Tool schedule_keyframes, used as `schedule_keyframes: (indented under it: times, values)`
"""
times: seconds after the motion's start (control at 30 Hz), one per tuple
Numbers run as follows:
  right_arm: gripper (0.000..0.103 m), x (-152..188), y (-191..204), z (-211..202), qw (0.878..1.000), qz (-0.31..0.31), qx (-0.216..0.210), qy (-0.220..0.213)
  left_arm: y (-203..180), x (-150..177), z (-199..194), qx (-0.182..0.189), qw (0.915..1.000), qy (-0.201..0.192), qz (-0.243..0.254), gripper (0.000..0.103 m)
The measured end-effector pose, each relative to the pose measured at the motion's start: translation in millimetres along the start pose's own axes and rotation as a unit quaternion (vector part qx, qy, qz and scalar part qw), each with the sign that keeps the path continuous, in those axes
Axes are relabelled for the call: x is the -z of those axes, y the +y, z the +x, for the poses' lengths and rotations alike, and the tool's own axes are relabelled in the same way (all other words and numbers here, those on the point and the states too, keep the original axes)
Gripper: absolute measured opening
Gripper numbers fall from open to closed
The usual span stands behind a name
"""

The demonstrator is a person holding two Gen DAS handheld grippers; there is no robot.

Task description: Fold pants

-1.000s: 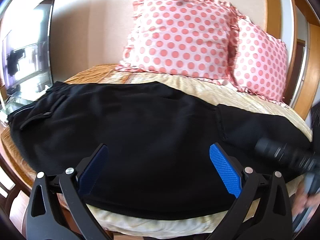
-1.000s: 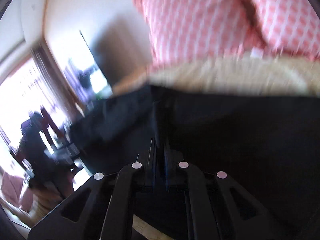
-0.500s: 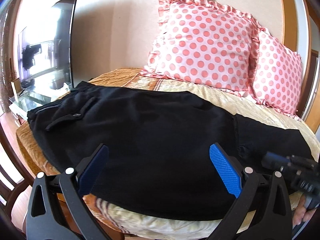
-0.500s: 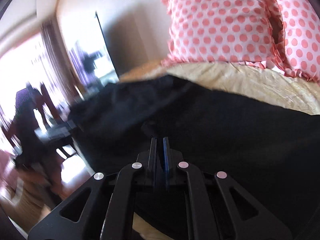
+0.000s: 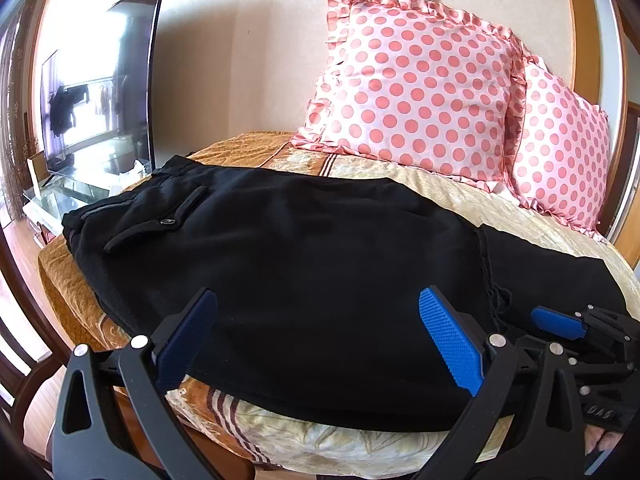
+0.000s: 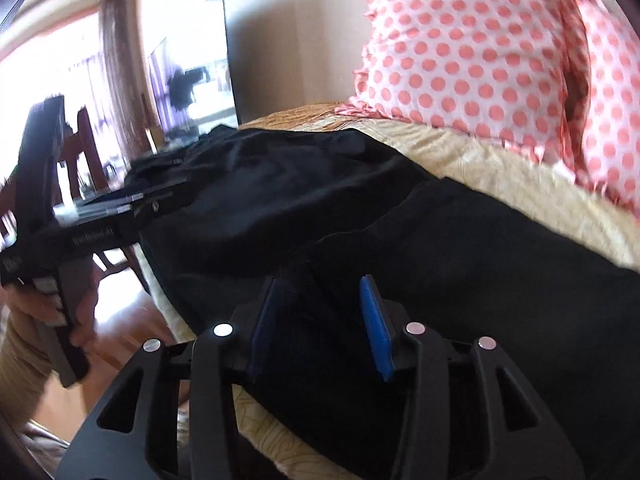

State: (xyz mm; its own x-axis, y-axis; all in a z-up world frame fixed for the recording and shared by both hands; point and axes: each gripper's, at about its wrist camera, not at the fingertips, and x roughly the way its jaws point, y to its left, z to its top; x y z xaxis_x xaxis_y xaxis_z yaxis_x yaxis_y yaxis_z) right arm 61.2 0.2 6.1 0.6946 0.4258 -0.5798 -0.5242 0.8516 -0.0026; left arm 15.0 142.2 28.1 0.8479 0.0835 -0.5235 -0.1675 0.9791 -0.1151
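Right now your left gripper (image 5: pixel 318 324) hangs over the near edge of the bed (image 5: pixel 360 444) with its blue pads (image 5: pixel 448 340) spread wide and nothing caught between them; the fabric shows in the gap but sits below the pads, untouched.

Your right gripper (image 6: pixel 320 312) has just been opening: its jaws stand partly apart, roughly halfway, and the black cloth lies behind and under them without either pad pressing on it. In the left wrist view you can see that same gripper at the lower right, 1 blue pad showing, low over the cloth near the bed's near edge.

The black pants (image 5: pixel 300 272) lie spread flat across the bed, running from the waistband and buttoned pocket flap (image 5: pixel 160 222) at the left to a raw, frayed edge (image 5: pixel 486 276) toward the right, where an upper layer ends on top of another black layer that reaches further right. Their near edge hangs slightly over the mattress side.

Behind them, 2 pink polka-dot pillows (image 5: pixel 416 92) lean against the wall, well apart from the cloth. A TV screen (image 5: pixel 104 92) stands at the left beside the bed. Your left hand (image 6: pixel 48 312) grips its handle in the right wrist view, though that picture is somewhat blurred.
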Motion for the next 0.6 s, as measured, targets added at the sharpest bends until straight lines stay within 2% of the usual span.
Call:
schedule_keyframes:
  times: [0.07,0.13,0.2,0.3,0.37,0.47,0.53,0.6]
  values:
    - [0.043,-2,4,9,1.000,-0.018,0.019,0.007,2,0,0,0.000,1.0000,0.001,-0.004,0.101]
    - [0.035,-4,7,16,0.999,-0.029,0.040,0.011,4,0,-1,-0.002,1.0000,0.000,-0.006,0.101]
    - [0.020,-7,6,17,0.998,-0.024,0.049,0.008,7,0,-3,-0.007,1.0000,-0.003,-0.006,0.101]
    - [0.012,-16,-1,15,0.998,0.002,0.055,0.001,11,0,-5,-0.014,0.9998,-0.005,-0.010,0.101]
    - [0.012,-25,-10,10,0.998,0.040,0.044,-0.015,17,0,-6,-0.018,0.9996,-0.006,-0.019,0.101]
    - [0.012,-35,-18,-6,0.994,0.091,-0.011,-0.057,24,-1,-7,-0.025,0.9993,-0.009,-0.027,0.101]
    - [0.012,-36,-8,-9,0.994,0.086,-0.044,-0.058,28,-3,-8,-0.031,0.9990,-0.010,-0.031,0.101]
    - [0.012,-28,9,-1,0.996,0.058,-0.056,-0.033,32,-4,-8,-0.036,0.9987,-0.012,-0.033,0.101]
